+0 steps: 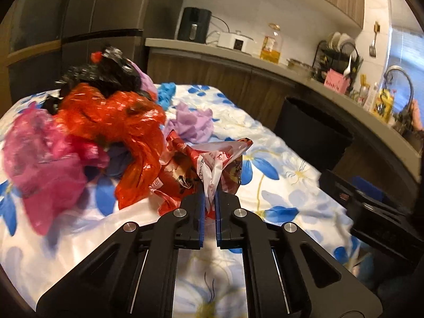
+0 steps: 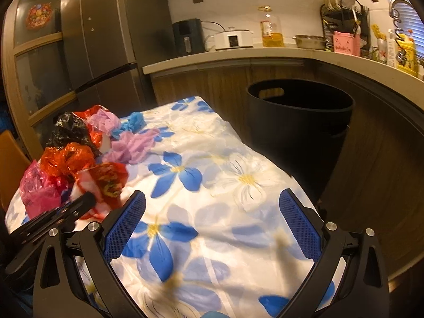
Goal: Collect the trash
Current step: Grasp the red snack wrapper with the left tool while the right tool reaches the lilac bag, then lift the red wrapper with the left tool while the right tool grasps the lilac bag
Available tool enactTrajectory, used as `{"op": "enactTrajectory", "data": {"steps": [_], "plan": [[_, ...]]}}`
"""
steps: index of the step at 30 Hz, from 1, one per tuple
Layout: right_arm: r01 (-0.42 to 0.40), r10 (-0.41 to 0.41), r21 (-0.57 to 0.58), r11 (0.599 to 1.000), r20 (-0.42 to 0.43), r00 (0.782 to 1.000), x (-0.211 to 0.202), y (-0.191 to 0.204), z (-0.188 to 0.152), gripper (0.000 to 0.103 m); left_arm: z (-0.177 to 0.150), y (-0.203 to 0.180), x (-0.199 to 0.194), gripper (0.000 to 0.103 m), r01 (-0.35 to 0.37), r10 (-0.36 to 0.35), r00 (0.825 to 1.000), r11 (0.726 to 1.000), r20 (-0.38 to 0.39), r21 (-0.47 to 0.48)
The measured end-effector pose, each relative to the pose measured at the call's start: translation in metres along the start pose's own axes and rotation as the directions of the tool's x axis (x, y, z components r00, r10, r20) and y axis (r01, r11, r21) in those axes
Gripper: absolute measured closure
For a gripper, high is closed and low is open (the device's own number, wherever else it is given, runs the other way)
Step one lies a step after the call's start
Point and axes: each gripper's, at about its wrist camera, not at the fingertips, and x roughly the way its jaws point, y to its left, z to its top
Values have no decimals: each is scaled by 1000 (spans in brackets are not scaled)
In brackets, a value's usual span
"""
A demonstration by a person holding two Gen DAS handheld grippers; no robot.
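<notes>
Wrapper [image 1: 212,164], red and white printed plastic, is clamped between the blue pads of the left tongs [image 1: 209,198], which are clenched on its twisted end. It sits at the near edge of the trash pile on the table [image 1: 291,185], which is covered in a white cloth with blue flowers. From the right wrist view the same wrapper [image 2: 106,180] lies just ahead of the left tongs [image 2: 87,201].

Behind it the pile holds an orange-red bag [image 1: 111,116], a pink bag [image 1: 42,164], a black bag [image 1: 106,71], a lilac bag [image 1: 193,122] and a blue scrap [image 1: 167,92], bunched together on the table's left side.

Right tongs [image 2: 212,222] are released, pads wide apart over bare cloth, nothing between them.

A black bin [image 2: 299,122] stands off the table's far right corner, against the wooden kitchen cabinets [image 2: 201,84].
</notes>
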Motion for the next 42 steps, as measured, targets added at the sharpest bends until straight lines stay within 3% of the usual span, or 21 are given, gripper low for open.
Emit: {"op": "enactTrajectory", "data": {"steps": [4, 7, 11, 19, 22, 24, 26, 28, 42], "plan": [[-93, 93, -5, 996, 9, 996, 17, 13, 9, 13, 6, 10, -27, 98, -28, 28, 999, 999, 41, -23], [-145, 145, -26, 989, -5, 989, 37, 30, 16, 22, 12, 22, -46, 98, -38, 43, 996, 997, 73, -65], [-199, 199, -62, 978, -6, 980, 62, 54, 24, 24, 19, 35, -68, 98, -81, 92, 989, 992, 120, -94], [-246, 239, -92, 965, -76, 968, 122, 98, 38, 41, 30, 59, -77, 98, -137, 156, 978, 981, 138, -139], [-269, 256, -77, 960, -145, 956, 140, 103, 38, 60, 32, 62, -75, 98, -146, 165, 978, 979, 131, -140], [-284, 268, -83, 955, -164, 949, 145, 104, 37, 80, 32, 65, -74, 98, -140, 159, 979, 980, 130, -143], [-285, 269, -93, 954, -154, 951, 140, 104, 37, 95, 32, 65, -73, 98, -136, 155, 979, 980, 128, -145], [-282, 268, -104, 954, -129, 955, 131, 103, 38, 100, 32, 65, -72, 98, -132, 151, 980, 980, 126, -149], [-245, 256, -115, 963, 92, 962, 21, 60, 61, 102, 46, 33, -89, 98, -89, 108, 978, 990, 181, -106]]}}
